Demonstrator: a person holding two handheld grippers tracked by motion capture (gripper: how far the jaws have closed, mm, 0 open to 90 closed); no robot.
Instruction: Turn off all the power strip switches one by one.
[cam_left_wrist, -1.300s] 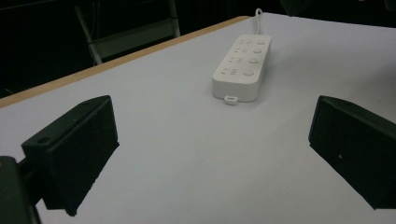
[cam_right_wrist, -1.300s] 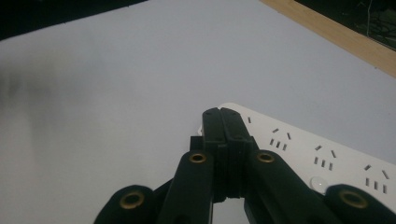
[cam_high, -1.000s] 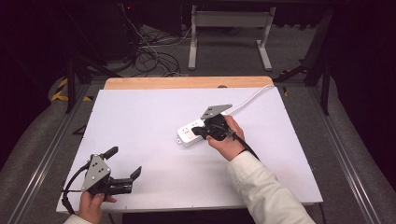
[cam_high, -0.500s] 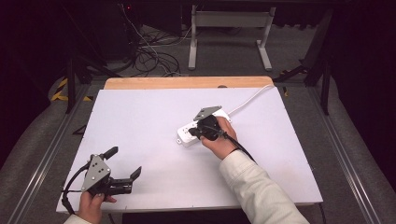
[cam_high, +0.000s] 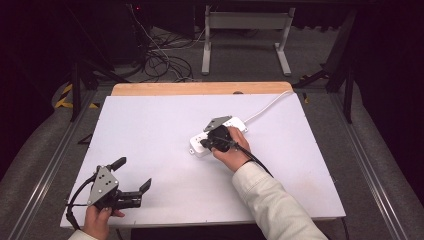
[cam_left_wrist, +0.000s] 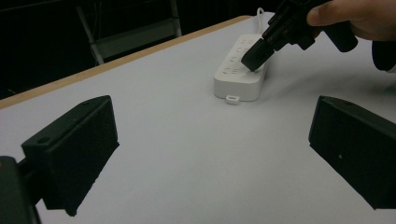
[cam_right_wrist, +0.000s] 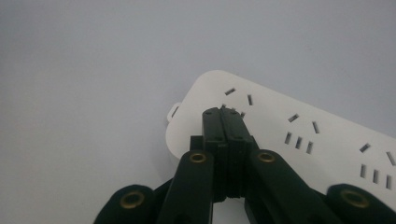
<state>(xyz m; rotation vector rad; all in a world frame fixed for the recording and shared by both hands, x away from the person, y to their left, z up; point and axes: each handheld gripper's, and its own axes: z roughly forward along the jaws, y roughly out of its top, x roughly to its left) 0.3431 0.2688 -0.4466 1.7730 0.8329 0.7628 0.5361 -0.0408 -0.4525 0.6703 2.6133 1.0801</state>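
Observation:
A white power strip (cam_high: 220, 134) lies slantwise on the white table (cam_high: 150, 130), its white cord (cam_high: 267, 105) running off to the far right. My right gripper (cam_high: 206, 145) is shut with nothing between its jaws; its tips rest on or just above the near-left end of the strip (cam_right_wrist: 289, 135), by the sockets. From the left gripper view the same strip (cam_left_wrist: 240, 70) sits ahead with the right gripper's tips (cam_left_wrist: 252, 56) pressed down toward it. My left gripper (cam_high: 132, 176) stands open near the table's front left corner, holding nothing.
A wooden edge (cam_high: 200, 88) borders the table's far side. Metal rails (cam_high: 50, 165) run along both sides. Behind the table stand a grey metal frame (cam_high: 245, 30) and loose cables (cam_high: 165, 55) on the floor.
My right gripper has come down and slid left along the strip toward its near end. The left gripper has stayed put.

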